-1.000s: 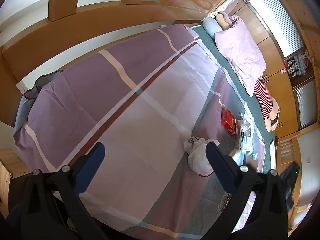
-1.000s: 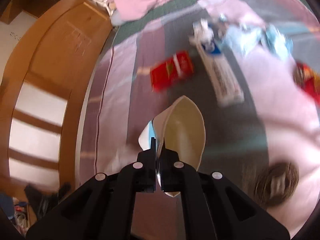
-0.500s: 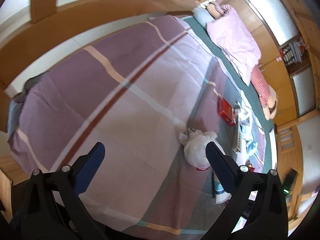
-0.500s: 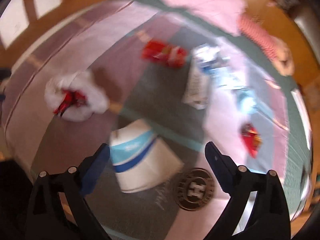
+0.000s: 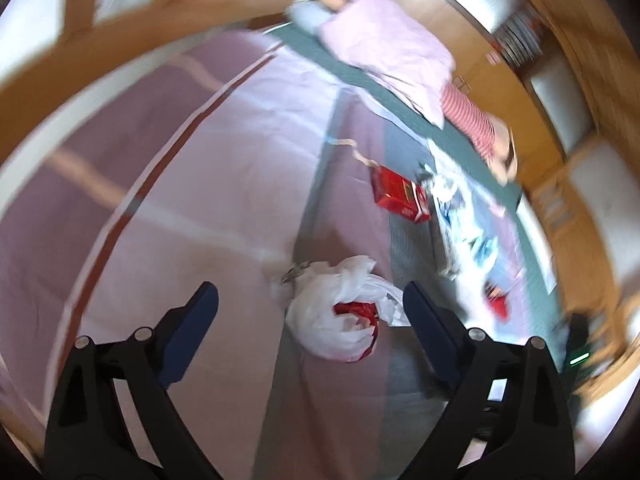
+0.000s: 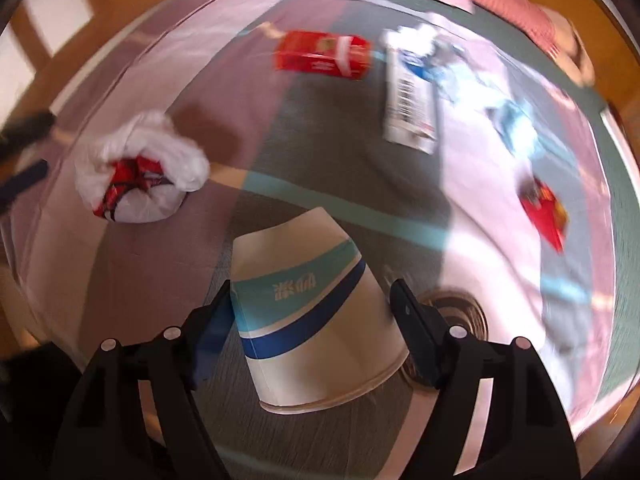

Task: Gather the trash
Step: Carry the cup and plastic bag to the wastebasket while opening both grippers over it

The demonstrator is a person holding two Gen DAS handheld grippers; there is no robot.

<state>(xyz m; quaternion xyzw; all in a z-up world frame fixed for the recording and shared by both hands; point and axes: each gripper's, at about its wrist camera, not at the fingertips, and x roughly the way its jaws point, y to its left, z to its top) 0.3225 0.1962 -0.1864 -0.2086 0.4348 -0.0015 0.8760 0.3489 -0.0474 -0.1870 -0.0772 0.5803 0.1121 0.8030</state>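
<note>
A white plastic bag with red trash inside lies on the striped bed sheet, just beyond my open, empty left gripper. It also shows in the right wrist view at the left. A white paper cup with teal and blue bands lies on its side between the spread fingers of my open right gripper. A red box, a long white carton, crumpled blue-white wrappers and a red wrapper lie scattered further back.
A pink quilt and a red-striped pillow lie along the far side of the bed. A wooden wall and cabinets stand behind. A round printed emblem on the sheet sits by the cup.
My right gripper opened and let go of the paper cup, which now lies on the sheet between its fingers. My left gripper moved closer to the white bag.
</note>
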